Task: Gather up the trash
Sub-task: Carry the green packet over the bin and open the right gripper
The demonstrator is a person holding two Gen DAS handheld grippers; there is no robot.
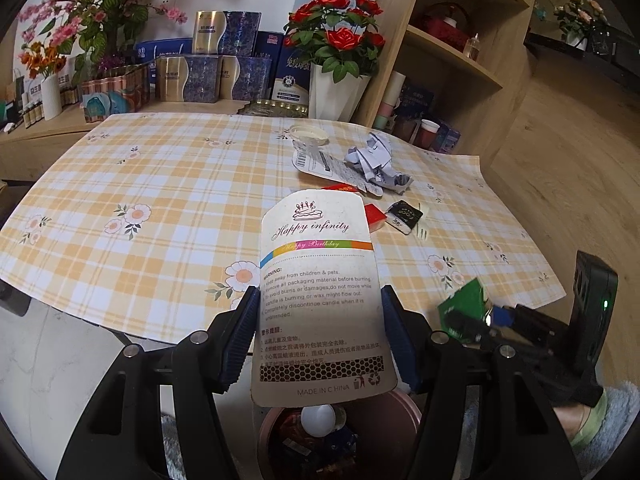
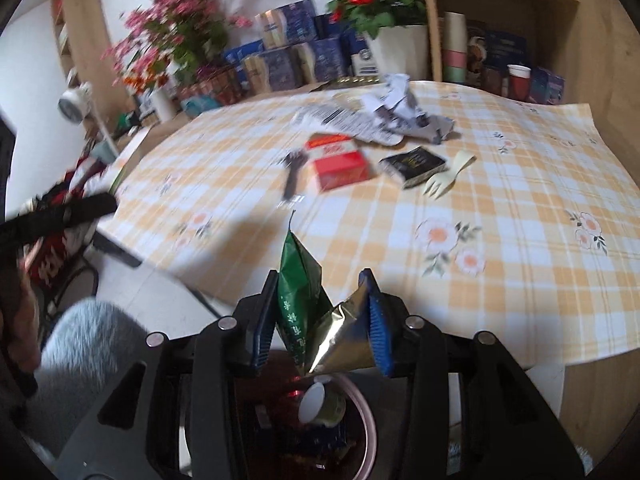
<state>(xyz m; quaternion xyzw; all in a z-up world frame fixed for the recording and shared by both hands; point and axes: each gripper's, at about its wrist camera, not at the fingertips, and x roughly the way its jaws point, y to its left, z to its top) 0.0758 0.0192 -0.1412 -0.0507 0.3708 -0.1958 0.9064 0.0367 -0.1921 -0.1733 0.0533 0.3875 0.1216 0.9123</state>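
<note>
My left gripper [image 1: 318, 300] is shut on a white "Happy infinity" candle card [image 1: 318, 280], held upright over a pink trash bin [image 1: 272, 428] below the table edge. My right gripper [image 2: 322, 292] is shut on a green and gold foil packet [image 2: 304, 288], above the same bin [image 2: 370, 420]; it shows at the right of the left wrist view [image 1: 460, 312]. On the checked tablecloth [image 2: 500, 240] lie crumpled paper [image 2: 400, 108], a printed wrapper [image 2: 340, 120], a red box [image 2: 340, 162], a black packet [image 2: 414, 164], a cream plastic fork [image 2: 448, 176] and a black fork [image 2: 292, 172].
A white lid [image 1: 308, 133] lies at the table's far edge. Behind stand blue and gold boxes [image 1: 208, 76], a red rose vase [image 1: 336, 88], pink flowers [image 1: 100, 12] and a wooden shelf unit [image 1: 452, 48] with cups. The bin holds a cup [image 2: 320, 404] and wrappers.
</note>
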